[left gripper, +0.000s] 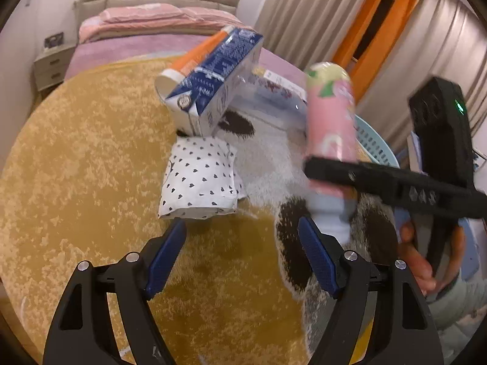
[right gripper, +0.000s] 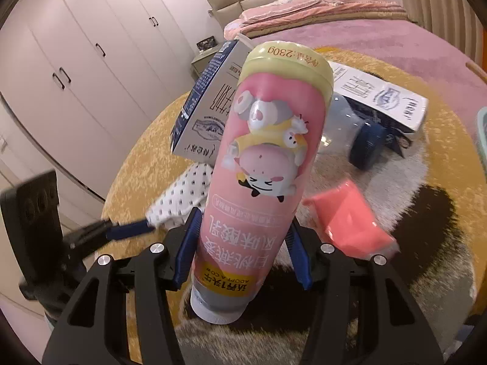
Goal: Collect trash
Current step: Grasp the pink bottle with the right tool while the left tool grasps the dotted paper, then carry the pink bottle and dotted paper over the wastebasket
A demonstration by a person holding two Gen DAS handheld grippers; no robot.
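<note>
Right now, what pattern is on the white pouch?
Small black hearts on the white pouch, clearest in the left wrist view.

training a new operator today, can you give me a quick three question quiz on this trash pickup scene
1. True or false: the right gripper is shut on the pink yogurt bottle.
2. What lies just ahead of the open left gripper? A) white heart-print pouch B) coral wrapper C) blue basket
3. Which end of the bottle points toward the right wrist camera?

Key: 1 true. 2 A, the pouch. 3 the white cap.
</note>
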